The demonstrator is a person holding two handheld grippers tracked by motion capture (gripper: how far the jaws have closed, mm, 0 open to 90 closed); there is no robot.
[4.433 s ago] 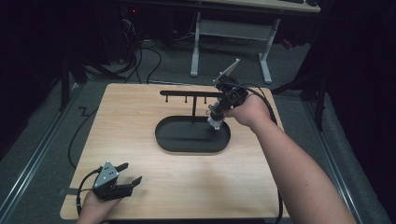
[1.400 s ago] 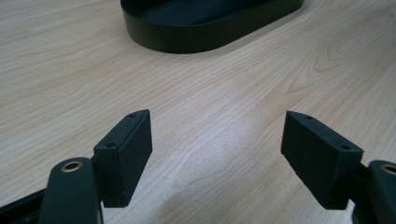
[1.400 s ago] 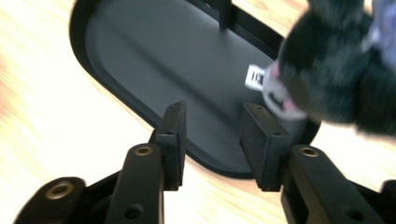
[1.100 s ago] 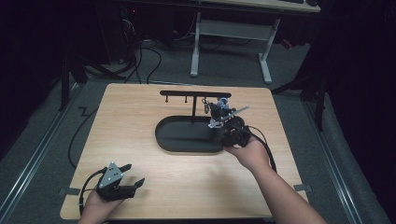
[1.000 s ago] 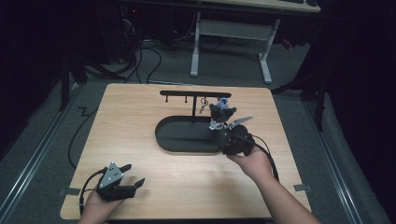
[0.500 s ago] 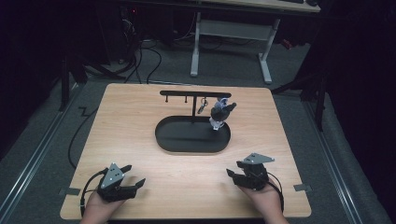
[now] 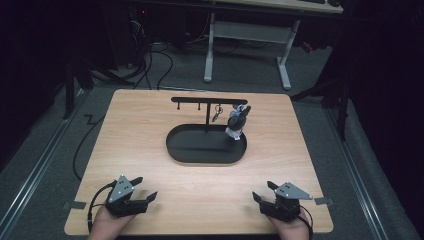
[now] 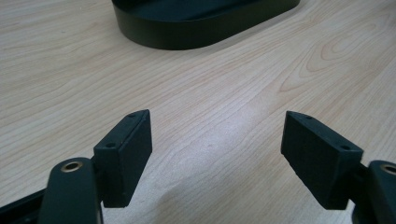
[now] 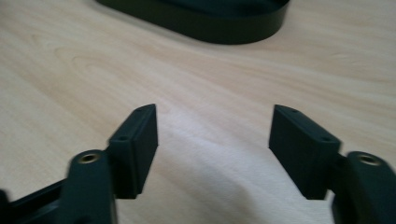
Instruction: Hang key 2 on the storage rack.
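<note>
Right now your left claw (image 7: 131,196) and right claw (image 7: 281,199) rest wide open and empty at the desk's (image 7: 150,120) near edge, well apart from the black stand (image 7: 206,145). Reach in carelessly and you could knock the small figure (image 7: 237,121) hanging off its bar, or tip the stand.

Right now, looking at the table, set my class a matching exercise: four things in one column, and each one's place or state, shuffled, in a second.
Things:
1. left tongs
2. right tongs
3. black oval tray
4. small figure

Places or states:
A. hangs from the stand's bar
B. open, at the table's near right corner
C. lies at the table's middle
D. open, at the table's near left corner

Pairs: 1-D, 2-B, 3-C, 4-A
</note>
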